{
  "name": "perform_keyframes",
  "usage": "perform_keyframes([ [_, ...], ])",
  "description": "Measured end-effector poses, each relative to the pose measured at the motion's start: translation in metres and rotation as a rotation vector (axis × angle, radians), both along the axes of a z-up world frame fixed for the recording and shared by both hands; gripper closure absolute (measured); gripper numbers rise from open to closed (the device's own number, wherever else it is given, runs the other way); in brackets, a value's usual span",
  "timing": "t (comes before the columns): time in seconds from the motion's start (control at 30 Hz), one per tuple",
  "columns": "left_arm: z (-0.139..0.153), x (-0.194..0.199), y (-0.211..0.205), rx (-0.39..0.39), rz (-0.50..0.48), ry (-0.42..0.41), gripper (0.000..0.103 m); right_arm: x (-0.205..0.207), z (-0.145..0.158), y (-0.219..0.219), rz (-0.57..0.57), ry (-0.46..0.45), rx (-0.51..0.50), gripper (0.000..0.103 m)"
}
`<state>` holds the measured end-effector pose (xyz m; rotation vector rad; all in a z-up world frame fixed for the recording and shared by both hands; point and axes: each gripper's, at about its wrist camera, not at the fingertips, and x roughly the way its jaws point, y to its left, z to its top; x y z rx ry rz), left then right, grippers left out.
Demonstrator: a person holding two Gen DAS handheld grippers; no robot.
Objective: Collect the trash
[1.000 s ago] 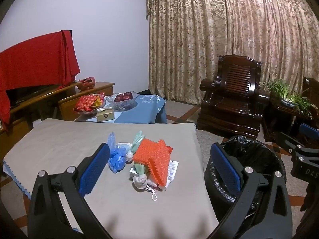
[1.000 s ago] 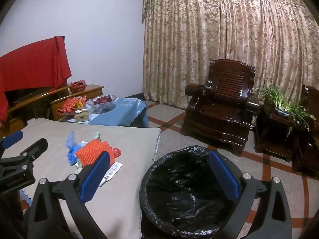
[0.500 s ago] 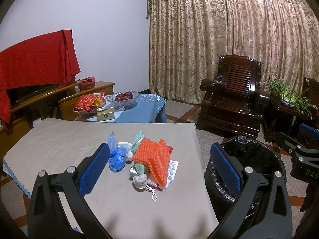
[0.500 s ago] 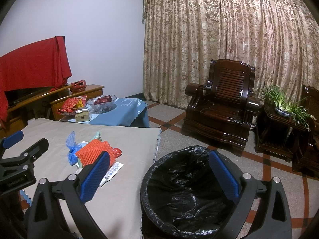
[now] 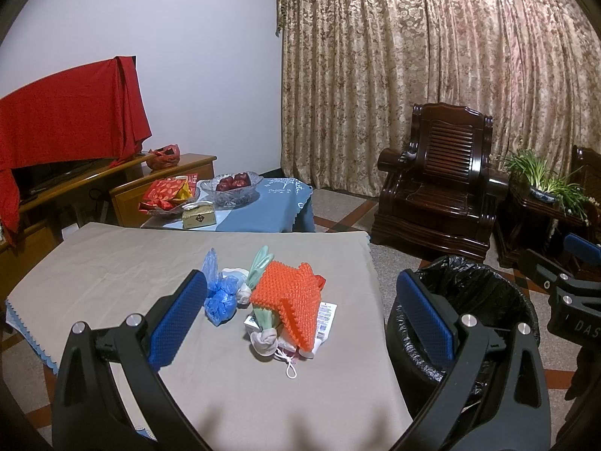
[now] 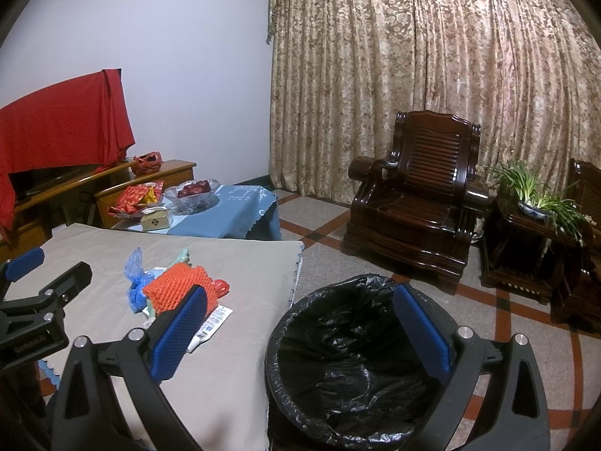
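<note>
Orange foam netting [image 5: 289, 302] heaped with blue plastic bag [image 5: 221, 295] and label scraps on desk [image 5: 112, 263], ahead between left gripper [image 5: 304, 319] fingers, spread wide, empty. Black-lined bin [image 6: 357, 368] beside desk edge, between right gripper [image 6: 300, 332] fingers, likewise wide, handy for dropping.

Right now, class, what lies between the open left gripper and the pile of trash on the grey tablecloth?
Only bare grey tablecloth: the left wrist view shows nothing between the left gripper and the pile's orange foam net.
</note>
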<state>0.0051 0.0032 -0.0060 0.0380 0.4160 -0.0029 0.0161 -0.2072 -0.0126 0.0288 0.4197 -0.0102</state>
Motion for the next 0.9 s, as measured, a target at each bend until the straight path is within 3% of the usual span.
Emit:
perform_keyframes([
  [0.9,0.0006,-0.0006,-0.0006,0.0,0.0,0.002,0.005,0.0016,0.0,0.0003,-0.001,0.002,0.003,0.006],
])
